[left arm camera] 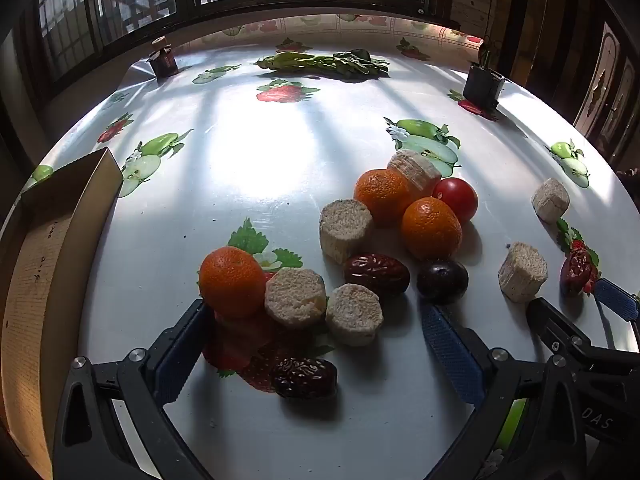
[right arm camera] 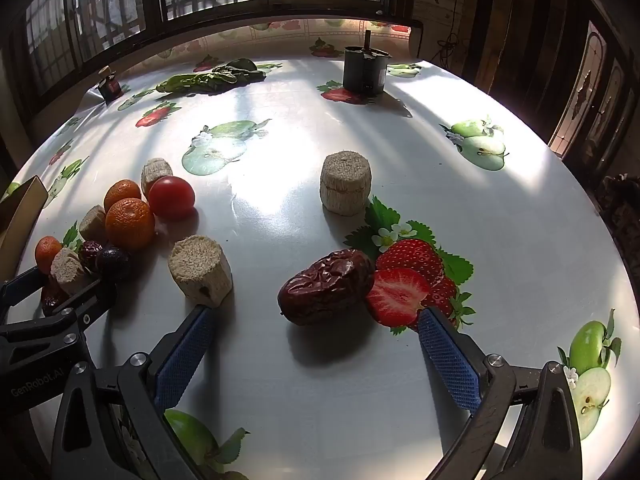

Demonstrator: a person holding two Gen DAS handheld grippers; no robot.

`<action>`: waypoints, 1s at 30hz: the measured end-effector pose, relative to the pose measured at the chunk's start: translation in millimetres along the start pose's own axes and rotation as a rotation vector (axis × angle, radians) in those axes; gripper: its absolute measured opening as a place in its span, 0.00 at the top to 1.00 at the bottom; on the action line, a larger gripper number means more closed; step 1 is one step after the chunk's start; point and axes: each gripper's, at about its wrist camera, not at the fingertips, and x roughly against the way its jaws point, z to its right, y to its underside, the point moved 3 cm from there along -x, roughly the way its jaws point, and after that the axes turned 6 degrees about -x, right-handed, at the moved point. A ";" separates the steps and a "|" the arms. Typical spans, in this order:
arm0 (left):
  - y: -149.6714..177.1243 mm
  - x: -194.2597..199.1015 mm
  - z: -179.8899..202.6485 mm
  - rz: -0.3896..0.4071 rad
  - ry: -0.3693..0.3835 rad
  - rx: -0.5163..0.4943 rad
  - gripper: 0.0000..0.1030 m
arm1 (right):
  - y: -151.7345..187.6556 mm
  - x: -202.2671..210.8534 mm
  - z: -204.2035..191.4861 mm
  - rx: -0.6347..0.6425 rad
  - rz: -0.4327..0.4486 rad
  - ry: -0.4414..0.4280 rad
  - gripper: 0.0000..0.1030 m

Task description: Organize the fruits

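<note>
Right gripper (right arm camera: 316, 326): jaws wide open, empty; date (right arm camera: 326, 286) just ahead between them, long axis slanting across the gap. Left gripper (left arm camera: 316, 322) equally open, empty.

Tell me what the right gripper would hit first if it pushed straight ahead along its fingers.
Most likely the red date: it lies on the table between the open fingers of the right gripper, just beyond the tips. Depth is hard to judge through the fisheye.
</note>
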 end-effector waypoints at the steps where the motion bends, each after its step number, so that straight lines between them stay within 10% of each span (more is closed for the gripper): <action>1: 0.0 0.0 0.0 0.000 0.000 0.000 0.00 | 0.0 0.0 0.0 0.000 0.000 0.000 0.01; 30: -1.3 1.7 -3.2 -0.076 0.053 -0.034 0.01 | 5.5 5.1 1.1 -0.013 -0.073 0.013 0.01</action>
